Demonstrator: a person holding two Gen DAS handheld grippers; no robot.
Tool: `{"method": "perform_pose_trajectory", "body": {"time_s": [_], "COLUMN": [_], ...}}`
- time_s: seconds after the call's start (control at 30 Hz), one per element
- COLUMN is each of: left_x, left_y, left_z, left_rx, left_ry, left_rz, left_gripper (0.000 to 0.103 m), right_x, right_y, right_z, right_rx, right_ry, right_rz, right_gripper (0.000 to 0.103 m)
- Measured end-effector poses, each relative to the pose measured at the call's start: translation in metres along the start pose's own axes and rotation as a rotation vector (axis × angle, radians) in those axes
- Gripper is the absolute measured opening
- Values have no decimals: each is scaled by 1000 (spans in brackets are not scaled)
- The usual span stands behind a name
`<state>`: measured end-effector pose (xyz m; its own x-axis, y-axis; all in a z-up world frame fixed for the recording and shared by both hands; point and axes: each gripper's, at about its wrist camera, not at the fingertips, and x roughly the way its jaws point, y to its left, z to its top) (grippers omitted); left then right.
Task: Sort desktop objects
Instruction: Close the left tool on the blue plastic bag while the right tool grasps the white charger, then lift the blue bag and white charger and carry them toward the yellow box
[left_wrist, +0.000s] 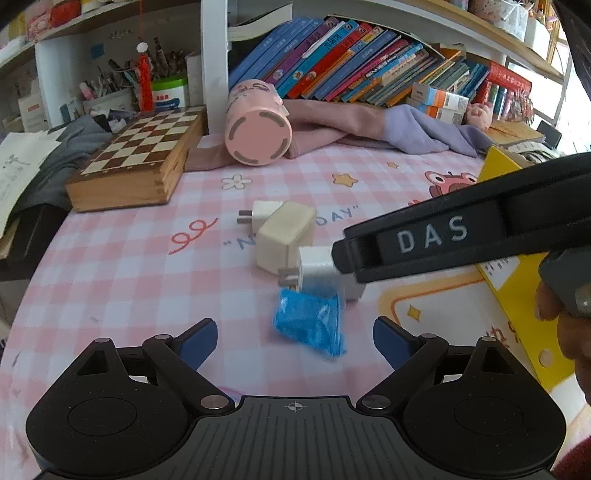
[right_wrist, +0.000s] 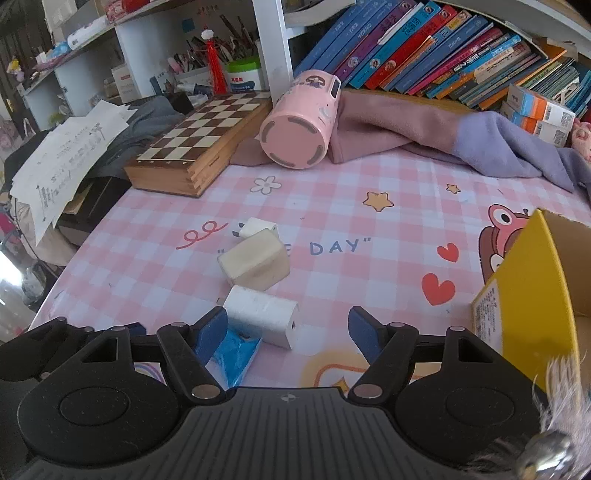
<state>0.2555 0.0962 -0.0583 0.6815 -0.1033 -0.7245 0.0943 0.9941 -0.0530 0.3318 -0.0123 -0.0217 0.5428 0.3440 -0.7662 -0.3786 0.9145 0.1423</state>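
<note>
1. Biggest thing here is the pink-and-white checked tablecloth with cartoon prints (right_wrist: 332, 206), covering the whole desk.
2. A yellow cardboard box (right_wrist: 532, 273) sits at about 3 o'clock in the right wrist view, open side showing.
3. A folded wooden chessboard case (left_wrist: 136, 158) is up at 10 o'clock, with a pink cylindrical cup lying on its side (left_wrist: 258, 133) around 12, resting against a pink and lilac cloth (left_wrist: 369, 125).
4. Left gripper (left_wrist: 294, 341): blue pads spread wide, nothing in them. A crumpled blue plastic wrapper (left_wrist: 310, 323) lies on the cloth between the tips, not touched.
5. Right gripper (right_wrist: 290, 330): roughly half open, nothing held. Its left pad is right next to the wrapper and the nearest charger.
6. The stuff to sort is dead centre: a cream square charger block (right_wrist: 255, 264), a white plug-in charger (right_wrist: 264, 319) just below it, and a smaller white plug adapter (right_wrist: 258, 227) tucked behind it at 12.
</note>
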Motion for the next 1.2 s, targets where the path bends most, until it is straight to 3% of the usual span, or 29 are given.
{"method": "perform_pose_trajectory", "body": {"time_s": [0.3, 0.4, 0.57, 0.63, 0.87, 1.2], "left_x": [17, 23, 30, 30, 17, -42], "left_y": [0, 0, -1, -2, 6, 43], "left_z": [5, 4, 2, 1, -4, -16], "left_rx": [4, 0, 7, 20, 35, -122], "left_ry": [-1, 7, 30, 21, 25, 4], "left_rz": [-25, -35, -58, -55, -21, 25], "left_gripper": [90, 79, 49, 44, 39, 39], "right_x": [14, 17, 20, 21, 32, 53], "right_y": [3, 2, 1, 2, 12, 20], "right_z": [5, 5, 5, 6, 7, 2], "right_rx": [0, 7, 11, 11, 3, 6], "right_ry": [25, 33, 44, 50, 66, 95], "right_rz": [6, 6, 6, 11, 35, 11], "right_gripper": [71, 71, 71, 71, 71, 65]}}
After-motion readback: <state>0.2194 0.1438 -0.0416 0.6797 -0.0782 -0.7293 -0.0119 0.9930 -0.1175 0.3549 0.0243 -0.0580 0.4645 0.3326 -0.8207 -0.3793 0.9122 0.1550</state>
